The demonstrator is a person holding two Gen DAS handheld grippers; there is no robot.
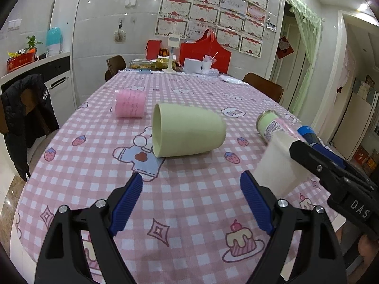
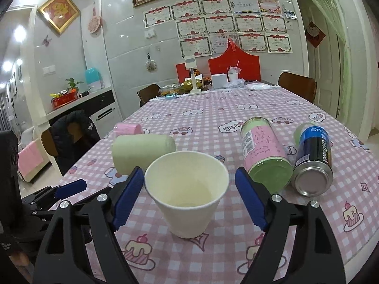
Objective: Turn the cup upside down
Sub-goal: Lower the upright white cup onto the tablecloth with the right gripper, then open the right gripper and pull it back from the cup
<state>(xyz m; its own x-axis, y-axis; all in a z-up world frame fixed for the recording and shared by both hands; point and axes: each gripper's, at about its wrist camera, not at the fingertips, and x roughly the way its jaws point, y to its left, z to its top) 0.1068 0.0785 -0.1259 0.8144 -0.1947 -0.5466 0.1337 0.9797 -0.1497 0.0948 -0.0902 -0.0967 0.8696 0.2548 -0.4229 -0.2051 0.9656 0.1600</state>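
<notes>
A white paper cup (image 2: 187, 194) stands upright, mouth up, on the pink checked tablecloth (image 2: 213, 118). My right gripper (image 2: 189, 198) is open with its blue pads on either side of the cup, not touching it. The cup also shows in the left wrist view (image 1: 279, 163), blurred, with the right gripper's black finger (image 1: 331, 165) beside it. My left gripper (image 1: 191, 201) is open and empty, low over the cloth, facing a pale green cup (image 1: 187, 132) lying on its side.
A pink cup (image 1: 129, 103) lies on its side behind the green one. A pink-and-green can (image 2: 263, 151) and a blue can (image 2: 312, 158) lie to the right. Boxes and clutter (image 2: 220, 80) crowd the table's far end. Chairs (image 2: 298, 85) stand around it.
</notes>
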